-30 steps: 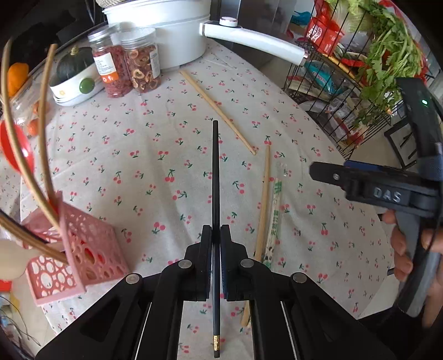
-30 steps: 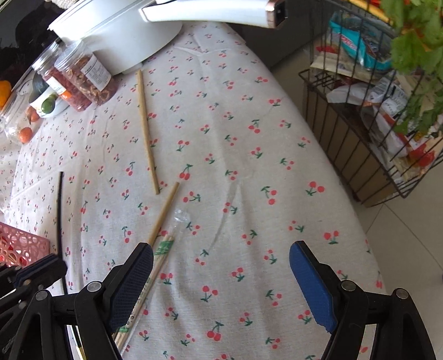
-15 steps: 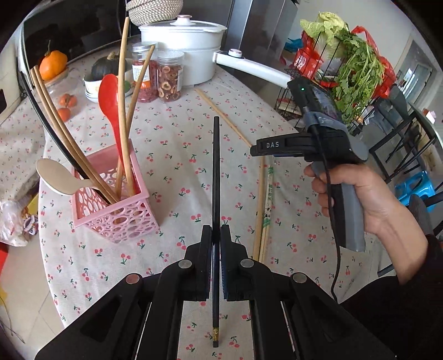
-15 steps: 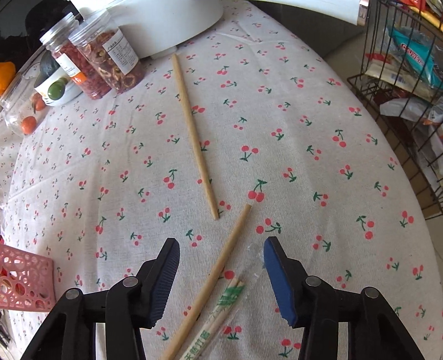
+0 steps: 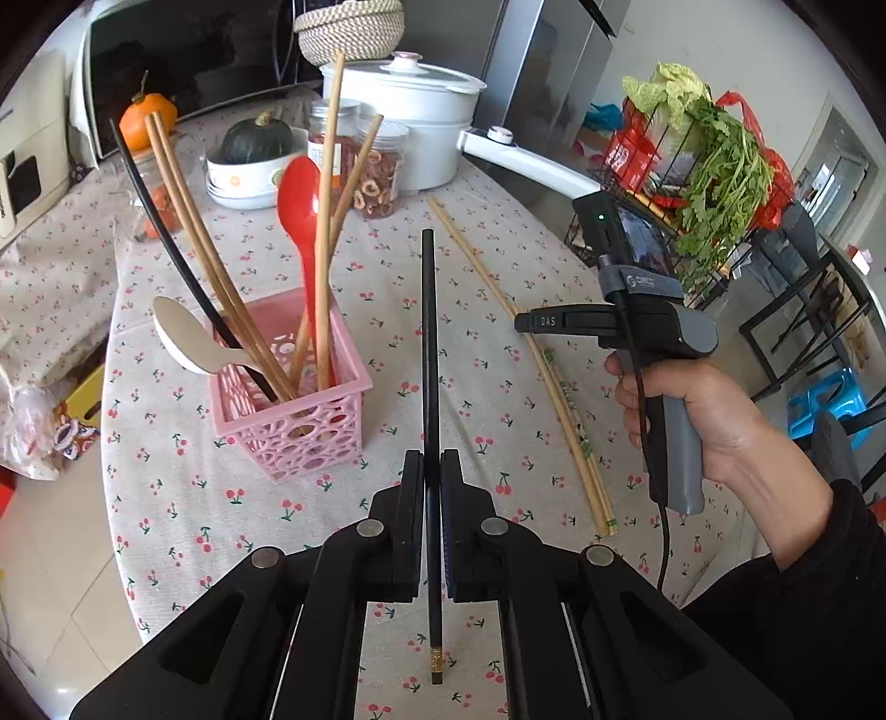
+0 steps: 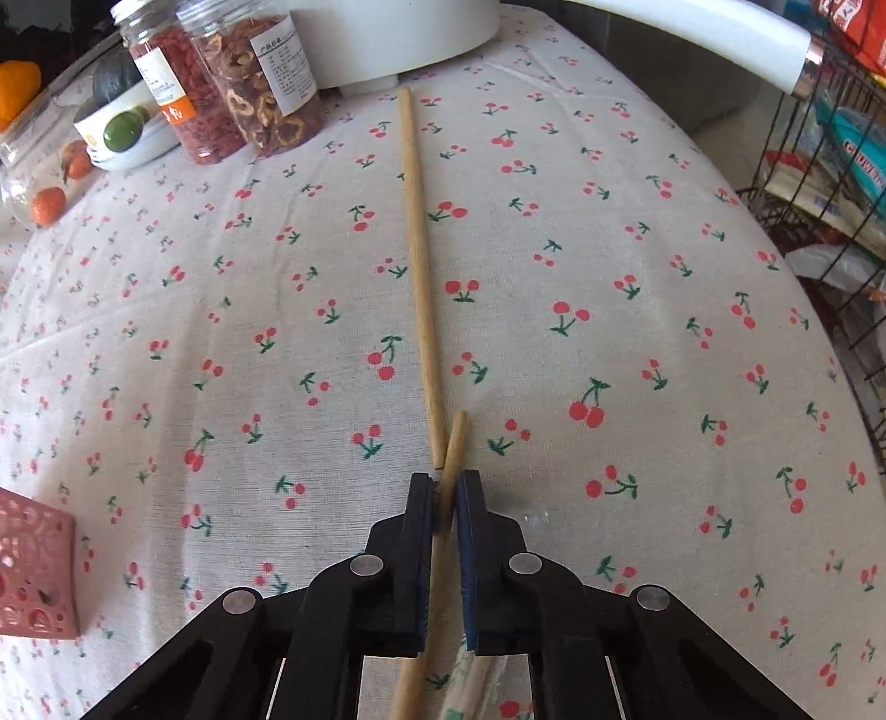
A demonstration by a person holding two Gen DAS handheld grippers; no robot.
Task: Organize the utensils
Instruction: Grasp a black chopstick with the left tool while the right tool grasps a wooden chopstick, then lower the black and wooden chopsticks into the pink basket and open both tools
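Now the left gripper is pinching a black chopstick between its pressed-together fingers, the stick running straight ahead past the tips and also back under the tool, with its gold-banded end showing near the camera. Ahead and to the left of this gripper, a pink basket is sitting on the cherry-print tablecloth, holding wooden chopsticks, another black stick, a red spoon and a pale spoon, all leaning upright. To the right, a hand is gripping the handle of the right tool.

The right gripper is closing down to a pinch on a wooden chopstick, which is lying between its fingers with a short end sticking out ahead of the tips. Just ahead, touching or nearly touching that end, a second wooden chopstick is stretching away toward the white pot. Beneath the right finger, a wrapped pair is lying on the cloth. Far ahead on the left, two jars are standing by the pot.
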